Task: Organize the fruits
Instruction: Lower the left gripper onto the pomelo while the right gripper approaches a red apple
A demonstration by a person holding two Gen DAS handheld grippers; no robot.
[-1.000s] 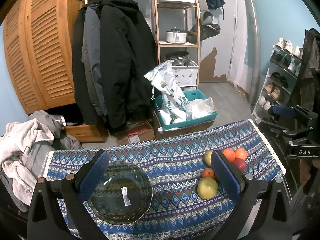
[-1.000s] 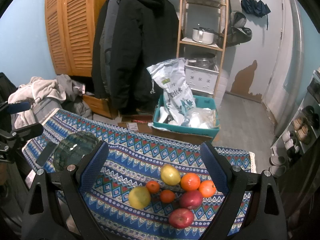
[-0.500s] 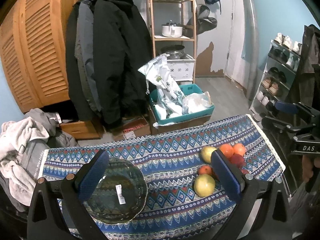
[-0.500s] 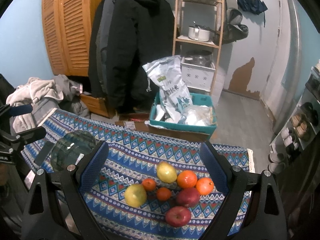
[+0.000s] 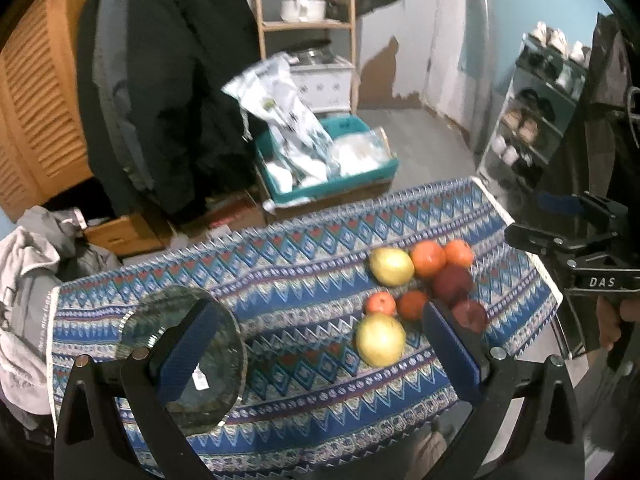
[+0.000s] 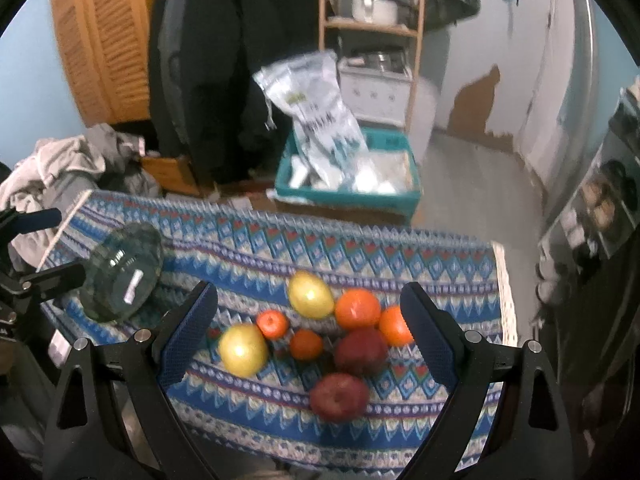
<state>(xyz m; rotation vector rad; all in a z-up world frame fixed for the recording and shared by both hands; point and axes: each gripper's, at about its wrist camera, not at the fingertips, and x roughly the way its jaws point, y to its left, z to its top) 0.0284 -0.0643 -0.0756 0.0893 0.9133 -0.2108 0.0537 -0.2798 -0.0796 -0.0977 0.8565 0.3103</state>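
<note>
Several fruits lie grouped on the right part of a blue patterned cloth (image 5: 296, 280): a near yellow one (image 5: 380, 338) (image 6: 243, 350), a far yellow one (image 5: 391, 266) (image 6: 311, 295), oranges (image 6: 357, 309) and two dark red apples (image 6: 339, 397). A clear glass bowl (image 5: 188, 352) (image 6: 122, 272) sits at the cloth's left end. My left gripper (image 5: 320, 340) is open and empty, above the cloth between bowl and fruits. My right gripper (image 6: 310, 338) is open and empty, above the fruit group. The right gripper also shows in the left wrist view (image 5: 576, 256).
Beyond the table stand a teal box (image 6: 348, 196) with white bags, hanging dark coats (image 5: 168, 80), a wooden shelf with a pot (image 6: 374, 8) and a louvred wardrobe (image 6: 104, 36). A clothes pile (image 5: 28, 280) lies left; a shoe rack (image 5: 536, 108) stands right.
Both grippers have moved forward and down toward the table, so the fruits and the bowl look larger and closer. Both stay open. Nothing on the cloth has moved.
</note>
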